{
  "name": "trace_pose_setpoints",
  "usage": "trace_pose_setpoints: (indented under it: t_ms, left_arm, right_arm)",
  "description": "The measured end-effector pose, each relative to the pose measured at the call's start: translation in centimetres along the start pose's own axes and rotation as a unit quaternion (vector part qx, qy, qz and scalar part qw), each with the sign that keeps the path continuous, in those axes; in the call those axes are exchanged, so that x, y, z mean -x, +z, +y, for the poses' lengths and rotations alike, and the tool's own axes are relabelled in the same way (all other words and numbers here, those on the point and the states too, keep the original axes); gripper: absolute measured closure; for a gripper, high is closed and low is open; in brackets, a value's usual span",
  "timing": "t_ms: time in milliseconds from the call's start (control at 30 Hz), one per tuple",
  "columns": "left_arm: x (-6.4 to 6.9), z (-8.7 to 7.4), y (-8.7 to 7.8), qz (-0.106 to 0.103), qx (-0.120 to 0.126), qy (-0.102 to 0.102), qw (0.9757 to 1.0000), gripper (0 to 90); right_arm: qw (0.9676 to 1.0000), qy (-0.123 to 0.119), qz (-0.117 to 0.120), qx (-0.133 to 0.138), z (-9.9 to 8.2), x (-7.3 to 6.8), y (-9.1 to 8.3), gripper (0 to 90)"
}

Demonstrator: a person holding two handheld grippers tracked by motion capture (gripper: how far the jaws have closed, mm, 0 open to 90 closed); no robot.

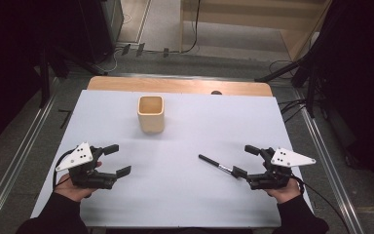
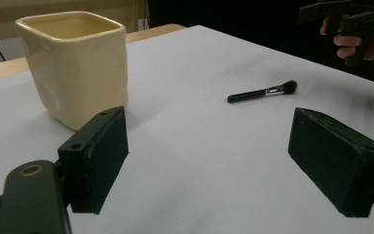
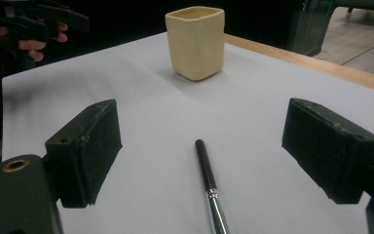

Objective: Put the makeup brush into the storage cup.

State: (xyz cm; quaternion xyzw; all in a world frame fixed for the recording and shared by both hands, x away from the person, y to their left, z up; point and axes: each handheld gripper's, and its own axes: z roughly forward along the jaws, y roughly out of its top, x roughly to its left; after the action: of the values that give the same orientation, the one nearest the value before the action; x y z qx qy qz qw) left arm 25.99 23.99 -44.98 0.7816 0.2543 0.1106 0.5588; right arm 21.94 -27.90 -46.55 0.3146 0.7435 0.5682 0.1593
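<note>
Brush (image 1: 217, 165) flat on table, between right tool (image 1: 243, 161) jaws (spread).

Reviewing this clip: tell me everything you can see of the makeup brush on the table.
The makeup brush is slim, with a glossy black handle, a short silver ferrule and a dark, fluffy bristle head. It lies flat on the white table cover, handle end pointing toward the table's middle, bristle end toward the right gripper. That gripper's open jaws stand on either side of the brush without touching it. Only the cover touches it.
</note>
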Motion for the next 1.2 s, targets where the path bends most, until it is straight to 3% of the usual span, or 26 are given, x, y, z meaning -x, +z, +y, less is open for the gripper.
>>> trace_pose_setpoints:
  t_ms: [1200]
  left_arm:
    - [-0.02, 0.01, -0.07, 0.002, -0.003, -0.002, 1.0, 15.3]
  right_arm:
    - [1.0, 0.004, -0.004, 0.008, 0.12, -0.12, -0.31, 15.5]
